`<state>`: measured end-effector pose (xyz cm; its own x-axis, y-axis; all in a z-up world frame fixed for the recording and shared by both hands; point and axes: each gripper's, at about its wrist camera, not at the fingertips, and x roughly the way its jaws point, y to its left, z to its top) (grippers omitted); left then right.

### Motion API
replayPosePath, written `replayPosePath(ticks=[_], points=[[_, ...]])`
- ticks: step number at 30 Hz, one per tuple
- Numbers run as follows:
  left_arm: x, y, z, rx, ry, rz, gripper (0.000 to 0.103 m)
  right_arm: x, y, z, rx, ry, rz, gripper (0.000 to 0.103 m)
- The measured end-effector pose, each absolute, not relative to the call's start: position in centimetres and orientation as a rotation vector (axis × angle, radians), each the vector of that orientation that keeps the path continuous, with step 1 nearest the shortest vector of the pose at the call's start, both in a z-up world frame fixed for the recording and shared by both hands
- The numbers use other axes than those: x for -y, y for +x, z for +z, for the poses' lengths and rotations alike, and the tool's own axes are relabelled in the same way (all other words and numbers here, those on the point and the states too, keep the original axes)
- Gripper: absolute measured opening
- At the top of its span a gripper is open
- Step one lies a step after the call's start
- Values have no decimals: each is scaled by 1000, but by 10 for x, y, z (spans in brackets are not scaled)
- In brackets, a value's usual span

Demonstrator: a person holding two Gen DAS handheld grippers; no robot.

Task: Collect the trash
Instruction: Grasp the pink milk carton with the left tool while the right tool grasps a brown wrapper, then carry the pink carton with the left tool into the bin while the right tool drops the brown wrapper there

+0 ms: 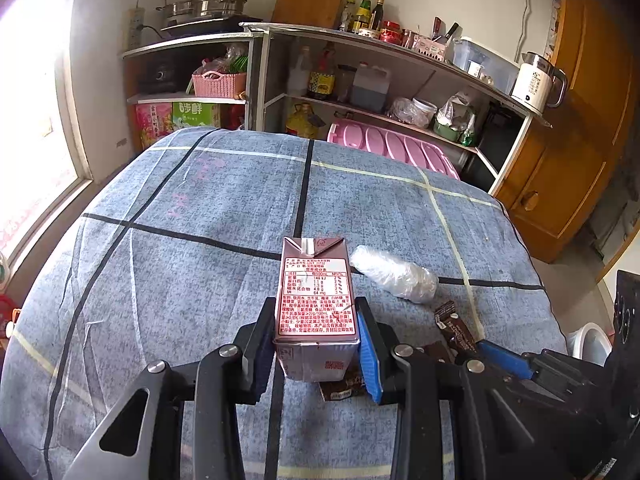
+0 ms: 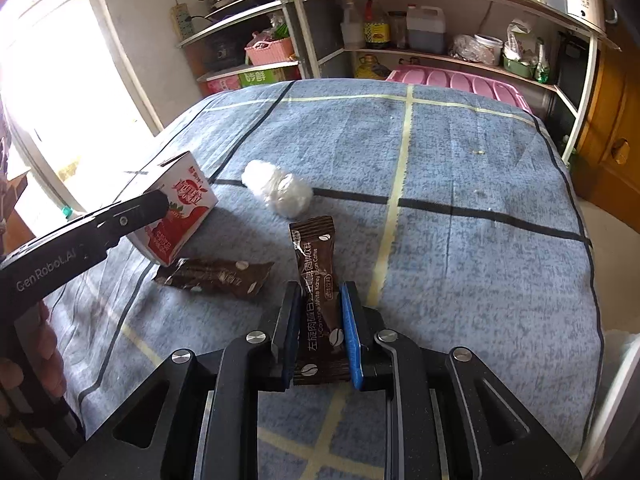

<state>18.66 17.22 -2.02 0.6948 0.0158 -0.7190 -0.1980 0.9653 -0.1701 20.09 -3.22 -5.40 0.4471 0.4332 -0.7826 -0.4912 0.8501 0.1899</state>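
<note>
- Fingers of both grippers angle downward over the blue checked tabletop [image 1: 200,220].
- Left gripper [image 1: 316,334]: fingers narrowed onto the sides of a drink carton [image 1: 316,300], pads pressing it; in the right wrist view the carton [image 2: 180,216] is tilted, its lower corner just above a flat brown sachet [image 2: 216,276].
- Right gripper [image 2: 320,336]: fingers nearly closed on a second brown coffee sachet [image 2: 318,280], which sticks up and forward between the pads.
- Crumpled clear plastic wrap [image 2: 278,192] lies loose on the tabletop, beyond both sachets, near the carton.
</note>
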Motion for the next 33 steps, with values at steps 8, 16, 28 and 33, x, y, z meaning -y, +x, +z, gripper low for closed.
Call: replayPosePath(ticks=[8,16,28,33], points=[[-179,160,-8,-765,-252,137,37,27,150,-52,-964,-136,716,21],[-159,140,3,-743,-237,96,37,58,129,-45,-947,-79,676,21],[-91,110,28,-690,-189,-9,37,126,105,-19,-875,15,569,21],[-53,101,36,-674,-171,-82,37,158,94,-10,-850,38,520,21]])
